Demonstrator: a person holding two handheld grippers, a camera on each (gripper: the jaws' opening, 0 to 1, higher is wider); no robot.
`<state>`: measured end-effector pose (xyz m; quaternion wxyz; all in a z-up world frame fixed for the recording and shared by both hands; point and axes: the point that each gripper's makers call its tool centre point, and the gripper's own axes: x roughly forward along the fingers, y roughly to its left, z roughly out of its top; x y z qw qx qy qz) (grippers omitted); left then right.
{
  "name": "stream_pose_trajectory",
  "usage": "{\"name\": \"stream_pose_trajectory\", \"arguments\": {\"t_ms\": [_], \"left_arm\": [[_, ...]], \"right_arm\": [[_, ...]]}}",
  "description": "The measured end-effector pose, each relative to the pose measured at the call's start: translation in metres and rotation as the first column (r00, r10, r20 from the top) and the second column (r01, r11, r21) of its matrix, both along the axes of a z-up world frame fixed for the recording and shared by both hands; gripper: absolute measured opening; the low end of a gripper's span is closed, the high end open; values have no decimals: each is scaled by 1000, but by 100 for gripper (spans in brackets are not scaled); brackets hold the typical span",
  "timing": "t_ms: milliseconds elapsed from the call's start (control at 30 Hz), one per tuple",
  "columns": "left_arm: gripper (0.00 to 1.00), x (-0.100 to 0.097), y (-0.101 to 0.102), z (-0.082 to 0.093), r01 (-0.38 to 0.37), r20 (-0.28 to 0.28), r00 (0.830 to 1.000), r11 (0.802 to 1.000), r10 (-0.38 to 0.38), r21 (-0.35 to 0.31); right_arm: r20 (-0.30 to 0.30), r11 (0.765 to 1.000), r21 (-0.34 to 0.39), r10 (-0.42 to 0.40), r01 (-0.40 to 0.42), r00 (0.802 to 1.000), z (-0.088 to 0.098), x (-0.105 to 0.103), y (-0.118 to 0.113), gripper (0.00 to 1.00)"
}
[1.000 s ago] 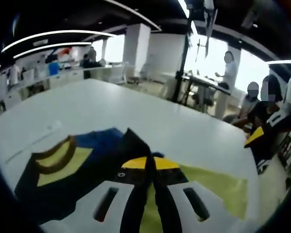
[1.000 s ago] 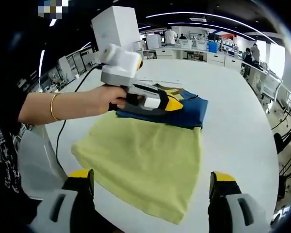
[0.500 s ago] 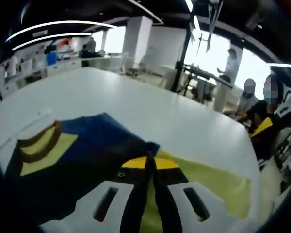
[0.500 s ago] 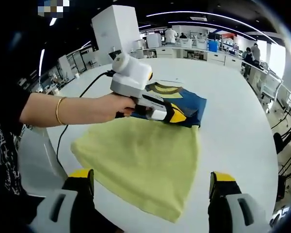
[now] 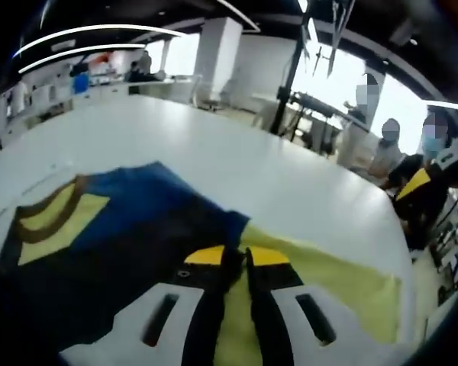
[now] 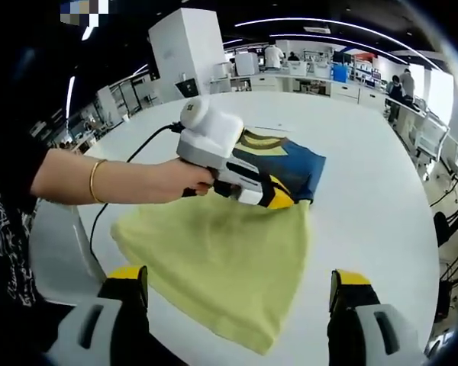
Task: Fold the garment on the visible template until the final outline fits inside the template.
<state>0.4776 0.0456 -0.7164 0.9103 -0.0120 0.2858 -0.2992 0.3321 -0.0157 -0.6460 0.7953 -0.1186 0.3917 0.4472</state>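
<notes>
Blue garment lies folded, overlapping the yellow-green template.

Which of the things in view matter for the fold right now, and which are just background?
Job:
- blue garment
- yellow-green template
- left gripper, jaws shut at the garment's edge
- right gripper, jaws open

Background:
- white table
- black cable
- people beyond the table
- far desks

A white table carries a yellow-green template with the blue garment overlapping its far edge.
</notes>
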Motion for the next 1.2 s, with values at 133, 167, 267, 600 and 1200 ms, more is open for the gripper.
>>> {"name": "stream_pose_trajectory", "arguments": {"t_ms": [133, 167, 267, 600, 1200], "left_arm": [[19, 2, 4, 8, -15, 38, 999, 1000, 15, 10], [21, 3, 5, 8, -15, 42, 999, 1000, 14, 11], [28, 1, 8, 15, -12, 55, 998, 1000, 12, 4], [65, -12, 49, 50, -61, 142, 988, 998, 57, 23], [99, -62, 113, 86, -90, 179, 981, 989, 69, 114]], "right_arm": [[-1, 1000, 9, 1, -1, 1000, 2, 3, 0, 99], [1, 1000, 11, 2, -2, 1000, 3, 4, 0, 99], [1, 1000, 16, 3, -3, 1000, 3, 5, 0, 99], [-3, 999, 36, -4, 4, 1000, -2, 7, 1, 99], [48, 995, 98, -13, 8, 999, 4, 18, 12, 99]]}}
